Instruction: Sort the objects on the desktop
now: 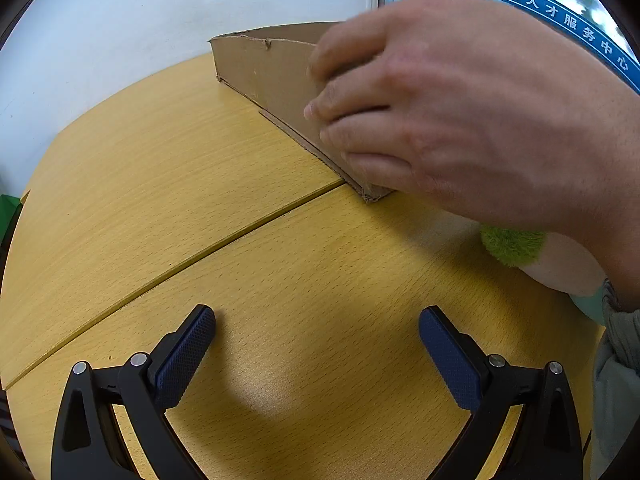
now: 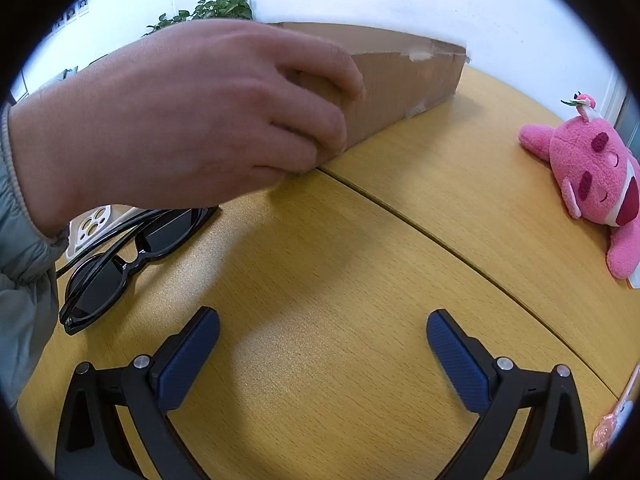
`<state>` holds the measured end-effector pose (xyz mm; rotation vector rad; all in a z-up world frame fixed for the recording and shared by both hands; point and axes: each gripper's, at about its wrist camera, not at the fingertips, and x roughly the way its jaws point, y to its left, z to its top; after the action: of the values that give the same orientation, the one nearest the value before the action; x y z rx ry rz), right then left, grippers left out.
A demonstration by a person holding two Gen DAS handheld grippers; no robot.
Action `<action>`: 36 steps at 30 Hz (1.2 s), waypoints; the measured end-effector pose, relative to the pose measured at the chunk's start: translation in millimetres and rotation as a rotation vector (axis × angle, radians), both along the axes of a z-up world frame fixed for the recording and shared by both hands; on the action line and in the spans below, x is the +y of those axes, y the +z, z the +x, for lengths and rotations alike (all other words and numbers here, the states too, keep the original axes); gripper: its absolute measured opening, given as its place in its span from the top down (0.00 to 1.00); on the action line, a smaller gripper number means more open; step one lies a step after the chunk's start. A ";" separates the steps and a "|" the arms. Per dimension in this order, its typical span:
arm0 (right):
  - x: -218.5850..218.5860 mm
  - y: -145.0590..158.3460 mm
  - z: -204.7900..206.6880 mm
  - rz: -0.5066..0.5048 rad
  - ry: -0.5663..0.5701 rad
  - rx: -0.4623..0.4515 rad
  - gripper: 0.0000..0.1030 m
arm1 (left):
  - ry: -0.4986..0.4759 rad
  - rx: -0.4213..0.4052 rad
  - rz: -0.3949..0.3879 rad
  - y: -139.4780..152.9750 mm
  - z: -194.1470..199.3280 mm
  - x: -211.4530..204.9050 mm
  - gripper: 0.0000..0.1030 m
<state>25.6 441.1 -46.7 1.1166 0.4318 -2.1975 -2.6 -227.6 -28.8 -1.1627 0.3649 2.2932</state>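
**Bare hand on the cardboard box, both grippers spread and empty**

Left wrist view: a bare hand reaches in from the right, fingers curled over the near corner of a cardboard box that stands at the far side of the wooden table. The left gripper hovers low over the table, its blue pads wide apart, holding nothing. A green-and-white plush peeks from under the wrist. White wall behind.

Right wrist view: the same hand grips the box from the left. The right gripper is likewise spread and empty. Black sunglasses lie beneath the wrist, beside a white phone case; a pink plush lies well apart at the right edge.
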 end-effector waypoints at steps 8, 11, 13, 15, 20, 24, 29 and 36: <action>2.5 0.2 0.4 0.000 0.000 0.000 0.00 | 0.001 0.000 0.000 3.0 0.7 -2.1 0.00; 1.6 0.0 0.0 0.000 0.000 0.000 0.00 | 0.001 0.000 0.000 2.6 0.2 -1.7 0.00; 2.2 0.1 0.7 0.000 0.000 0.000 0.00 | 0.001 0.000 0.000 2.0 -0.1 -1.0 0.00; 1.4 -0.2 -0.1 0.000 0.000 0.000 0.00 | 0.001 0.000 0.000 2.3 -0.2 -1.3 0.00; 1.2 -0.2 -0.2 0.000 0.000 0.000 0.00 | 0.002 0.000 0.000 3.1 -0.1 -1.8 0.00; 0.5 -0.4 -0.6 0.000 0.000 0.000 0.00 | 0.002 0.001 0.000 2.3 -0.5 -1.1 0.00; -0.9 -1.1 3.6 0.000 0.001 0.001 0.00 | 0.003 0.001 0.000 3.0 -0.5 -1.8 0.00; -2.9 -0.8 -0.4 0.000 0.001 0.000 0.00 | 0.003 0.001 0.000 2.2 -0.9 -0.8 0.00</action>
<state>25.2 438.1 -47.5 1.1161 0.4328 -2.1968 -3.5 -228.4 -26.6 -1.1632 0.3635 2.2967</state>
